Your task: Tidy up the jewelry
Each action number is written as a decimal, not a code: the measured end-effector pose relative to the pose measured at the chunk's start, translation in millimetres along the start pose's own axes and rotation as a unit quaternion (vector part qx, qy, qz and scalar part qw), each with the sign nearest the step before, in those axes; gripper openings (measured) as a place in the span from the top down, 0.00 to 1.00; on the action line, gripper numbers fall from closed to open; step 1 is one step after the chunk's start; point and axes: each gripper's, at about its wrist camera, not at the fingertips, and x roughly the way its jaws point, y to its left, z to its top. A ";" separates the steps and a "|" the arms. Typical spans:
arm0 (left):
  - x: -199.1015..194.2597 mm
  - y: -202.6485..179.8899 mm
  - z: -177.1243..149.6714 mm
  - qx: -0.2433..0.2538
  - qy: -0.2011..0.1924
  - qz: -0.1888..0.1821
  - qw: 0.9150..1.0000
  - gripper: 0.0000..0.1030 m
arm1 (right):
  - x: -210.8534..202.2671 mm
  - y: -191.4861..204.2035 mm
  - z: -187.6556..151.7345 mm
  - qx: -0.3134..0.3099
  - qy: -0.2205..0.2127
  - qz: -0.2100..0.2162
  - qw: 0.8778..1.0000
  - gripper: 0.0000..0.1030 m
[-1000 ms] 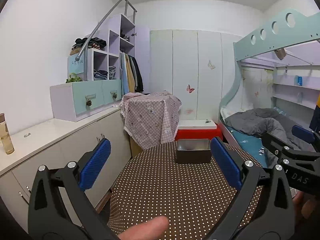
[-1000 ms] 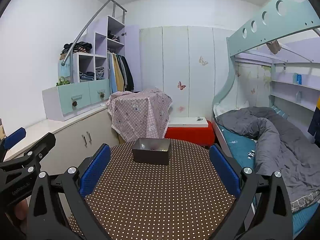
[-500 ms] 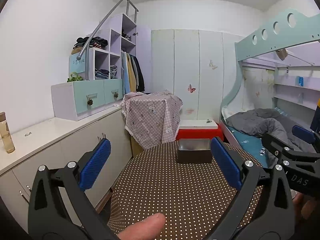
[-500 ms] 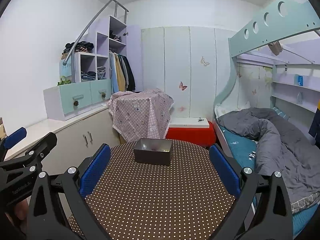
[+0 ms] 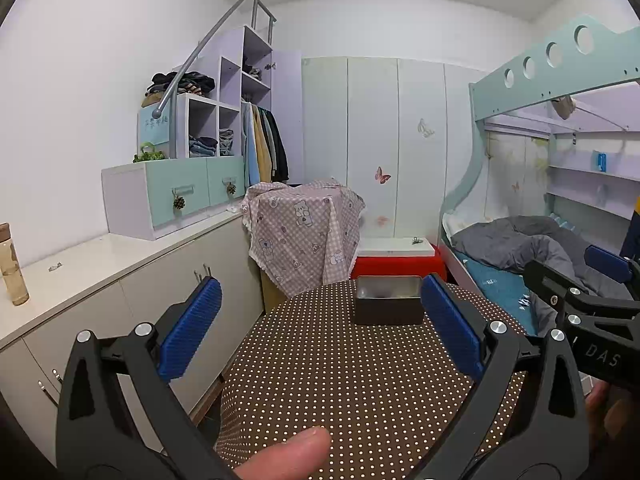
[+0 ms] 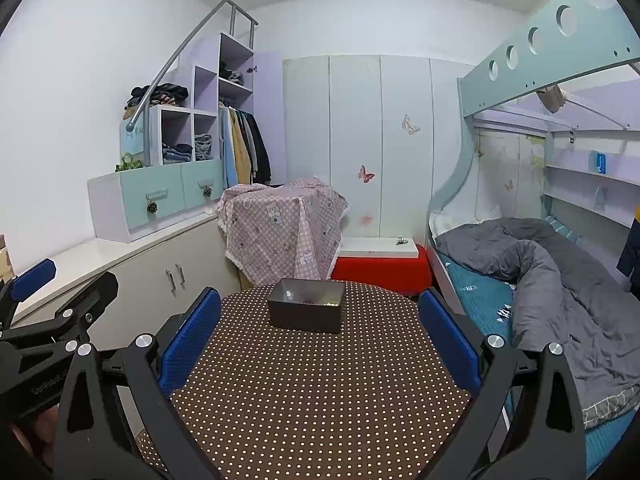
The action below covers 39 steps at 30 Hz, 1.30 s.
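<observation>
The round bench [image 6: 320, 392] under its dotted brown cloth fills the near middle of both views, with the bed [image 6: 560, 280] to the right and a long cabinet [image 5: 100, 280] to the left. At the bench's far edge stands a small dark metal tin [image 6: 306, 310]; a few beads or small jewelry pieces [image 6: 326, 303] lie inside it, too small to identify. The left gripper [image 5: 320, 320] and the right gripper [image 6: 318, 336] both hang above the near half, jaws spread wide and holding nothing. The main risk, as I judge it: the tin sits close to the far rim, so a forward nudge could push it off. Tiny pieces may also slip between the broad pads [image 6: 188, 344], and the cloth could drag
</observation>
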 end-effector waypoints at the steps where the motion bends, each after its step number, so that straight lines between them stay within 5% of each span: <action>1: 0.8 -0.7 -0.8 0.000 0.001 -0.001 1.000 0.05 | -0.3 0.5 0.5 -0.001 -0.001 -0.001 1.000 0.08; 39: 4.1 -1.1 -4.3 0.001 0.005 -0.001 1.000 0.05 | 1.1 1.5 4.2 -0.001 -0.002 0.001 1.000 0.08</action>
